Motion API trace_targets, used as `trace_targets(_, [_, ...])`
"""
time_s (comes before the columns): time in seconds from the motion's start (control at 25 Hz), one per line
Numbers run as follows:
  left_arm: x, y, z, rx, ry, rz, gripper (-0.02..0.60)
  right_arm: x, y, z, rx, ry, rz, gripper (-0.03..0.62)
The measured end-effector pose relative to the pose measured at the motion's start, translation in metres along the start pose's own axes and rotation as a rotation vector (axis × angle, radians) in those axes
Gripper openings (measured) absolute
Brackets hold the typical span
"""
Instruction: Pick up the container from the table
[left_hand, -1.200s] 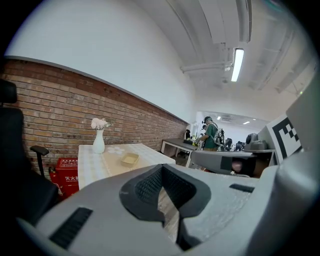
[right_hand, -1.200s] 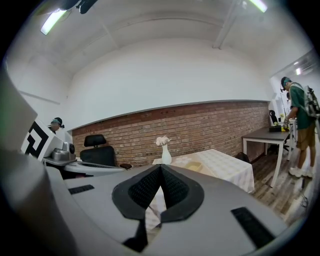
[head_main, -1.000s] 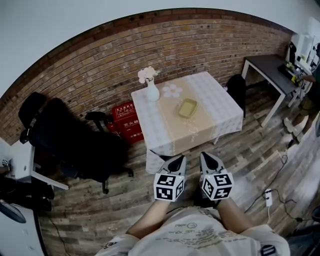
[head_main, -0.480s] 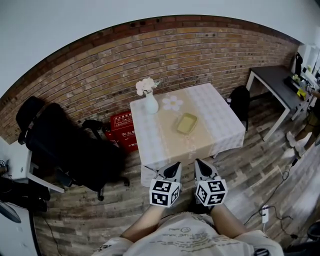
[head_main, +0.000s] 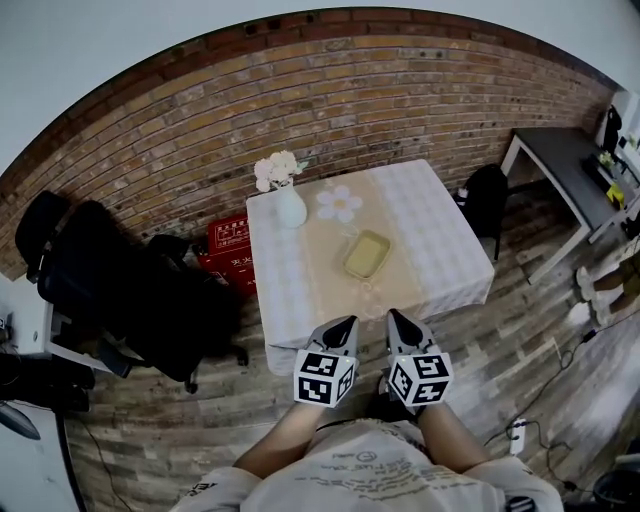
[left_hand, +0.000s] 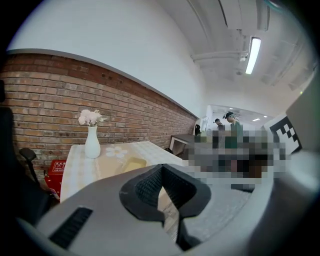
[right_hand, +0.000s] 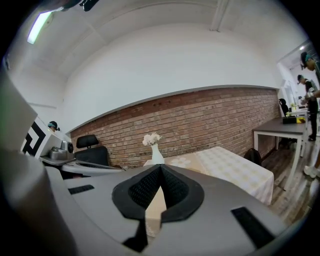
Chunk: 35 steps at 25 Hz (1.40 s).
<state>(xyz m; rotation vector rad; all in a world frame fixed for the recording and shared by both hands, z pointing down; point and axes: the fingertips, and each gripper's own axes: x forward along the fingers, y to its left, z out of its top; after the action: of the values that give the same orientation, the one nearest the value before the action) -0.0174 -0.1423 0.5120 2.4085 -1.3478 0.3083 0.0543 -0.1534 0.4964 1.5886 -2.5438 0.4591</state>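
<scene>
Brick-walled room, clothed tabletop (head_main: 440, 240): yellow container (head_main: 367, 254) near centre, untouched. Left gripper (head_main: 345, 323) and right gripper (head_main: 397, 317) closed, empty, short of near edge, presumably pre-approach.

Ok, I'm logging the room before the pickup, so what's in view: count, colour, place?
shallow yellow rectangular container: one, yellow, mid-table
white ceramic vase of pale flowers: one, white, table's far-left corner
square cloth-covered table: one, white and beige, centre of view
red printed box: at least one, red, floor left of table
black office chair: one, black, far left
left tool: one, grey, shut, empty, before table's near edge
right tool: one, grey, shut, empty, beside it
</scene>
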Motion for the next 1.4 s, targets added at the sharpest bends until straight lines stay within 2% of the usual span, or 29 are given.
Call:
trace_targets(0.52, [0.122,0.006,0.052,-0.006,0.032,0.072,0.003,0.082,-0.100,0.041,0.011,0.034,0.082,0.003])
trace_targets(0.76, [0.159,0.006,0.078,-0.009,0.022,0.132,0.003,0.109,-0.137,0.059,0.000,0.052,0.147,0.003])
trace_targets(1.04, [0.176,0.020,0.076,-0.024,0.038,0.167,0.003,0.133,-0.144,0.058,-0.019,0.073,0.194,0.002])
trace_targets(1.28, [0.174,0.048,0.081,-0.046,0.020,0.201,0.003,0.157,-0.131,0.044,-0.128,0.127,0.251,0.003])
trace_targets(1.4, [0.172,0.061,0.075,-0.065,0.027,0.209,0.003,0.172,-0.133,0.029,-0.141,0.175,0.268,0.002])
